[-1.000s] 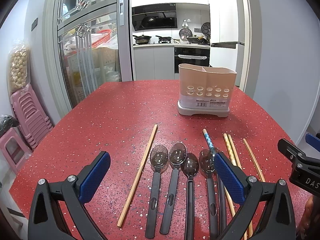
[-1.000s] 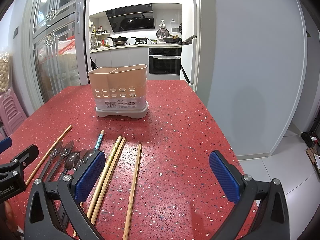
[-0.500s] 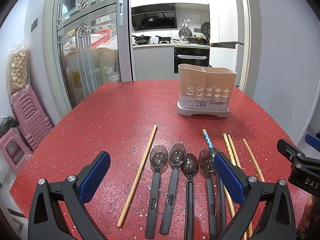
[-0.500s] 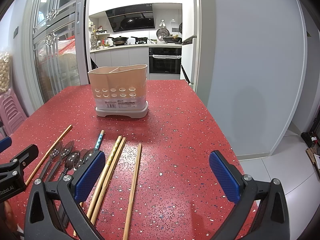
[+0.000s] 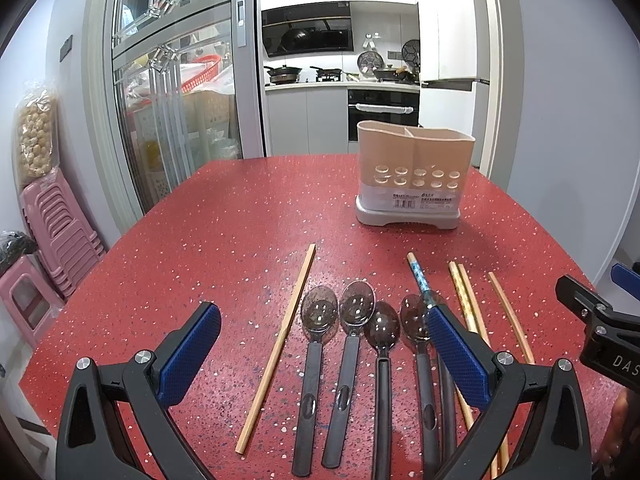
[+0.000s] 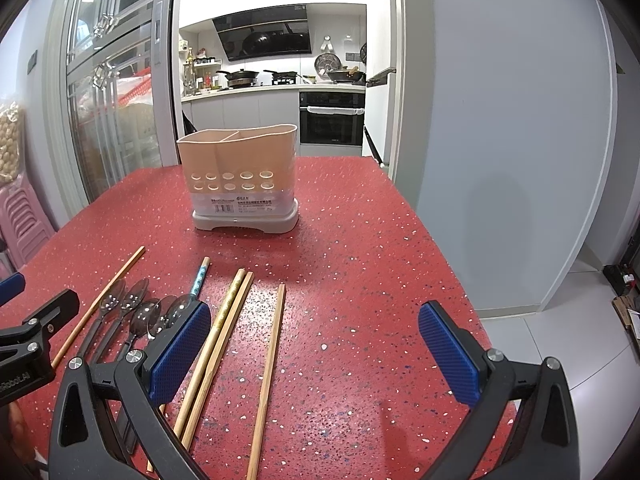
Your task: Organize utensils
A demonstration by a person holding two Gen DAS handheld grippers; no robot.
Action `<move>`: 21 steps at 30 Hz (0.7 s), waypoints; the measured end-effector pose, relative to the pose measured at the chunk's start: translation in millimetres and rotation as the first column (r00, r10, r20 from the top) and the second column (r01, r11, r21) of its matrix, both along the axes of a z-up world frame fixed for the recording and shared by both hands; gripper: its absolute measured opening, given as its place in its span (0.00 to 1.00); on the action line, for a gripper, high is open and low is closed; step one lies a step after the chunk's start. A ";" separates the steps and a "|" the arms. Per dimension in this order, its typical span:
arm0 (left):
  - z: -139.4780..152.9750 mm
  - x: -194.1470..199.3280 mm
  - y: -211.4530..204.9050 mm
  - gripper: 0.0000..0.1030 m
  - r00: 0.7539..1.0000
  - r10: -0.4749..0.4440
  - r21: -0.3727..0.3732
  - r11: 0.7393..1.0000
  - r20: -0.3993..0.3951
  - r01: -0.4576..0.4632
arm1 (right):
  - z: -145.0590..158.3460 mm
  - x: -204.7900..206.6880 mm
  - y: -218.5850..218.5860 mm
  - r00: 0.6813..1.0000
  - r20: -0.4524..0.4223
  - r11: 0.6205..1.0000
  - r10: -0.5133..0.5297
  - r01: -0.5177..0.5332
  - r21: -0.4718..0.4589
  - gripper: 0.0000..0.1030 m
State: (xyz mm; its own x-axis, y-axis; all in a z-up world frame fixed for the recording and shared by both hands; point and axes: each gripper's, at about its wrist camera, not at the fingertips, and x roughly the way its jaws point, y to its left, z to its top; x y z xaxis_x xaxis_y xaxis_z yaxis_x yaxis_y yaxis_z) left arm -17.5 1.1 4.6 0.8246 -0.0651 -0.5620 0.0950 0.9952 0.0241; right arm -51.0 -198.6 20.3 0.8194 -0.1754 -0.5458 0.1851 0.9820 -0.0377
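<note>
A beige two-compartment utensil holder (image 5: 414, 178) (image 6: 240, 182) stands upright at the far side of the red speckled table (image 5: 224, 248). Several dark plastic spoons (image 5: 352, 344) (image 6: 132, 316) lie side by side at the near edge. One wooden chopstick (image 5: 282, 334) lies to their left; a blue-patterned chopstick (image 5: 420, 278) and several wooden chopsticks (image 6: 228, 328) lie to their right. My left gripper (image 5: 324, 354) is open and empty above the spoons. My right gripper (image 6: 316, 350) is open and empty above the table, right of the chopsticks.
Stacked pink stools (image 5: 52, 232) stand on the floor left of the table. A glass sliding door (image 5: 172, 120) and a kitchen lie behind. The table's right edge (image 6: 452, 264) drops to a tiled floor beside a grey wall.
</note>
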 end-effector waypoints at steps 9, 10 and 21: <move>-19.7 36.5 30.0 1.00 0.986 0.023 0.046 0.999 -0.168 -0.015 | -8.8 18.3 -10.8 0.994 -0.110 0.997 0.026 -0.018 0.068 1.00; -22.5 40.3 34.4 1.00 0.982 0.025 0.053 0.998 -0.186 -0.015 | -10.5 21.6 -12.3 0.991 -0.130 0.997 0.032 -0.022 0.077 1.00; -51.6 76.6 74.9 1.00 0.935 0.013 0.053 0.999 -0.356 0.006 | -35.2 61.5 -23.8 0.930 -0.358 0.985 0.084 -0.024 0.170 0.99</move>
State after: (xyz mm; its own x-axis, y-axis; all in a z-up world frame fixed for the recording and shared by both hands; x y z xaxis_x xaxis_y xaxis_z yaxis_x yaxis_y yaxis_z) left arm 59.1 76.0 -47.0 0.5703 -0.0253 -0.8210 0.1038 0.9937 0.0415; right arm 10.5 -222.4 -14.9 0.5662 -0.0227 -0.8240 0.1352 0.9886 0.0656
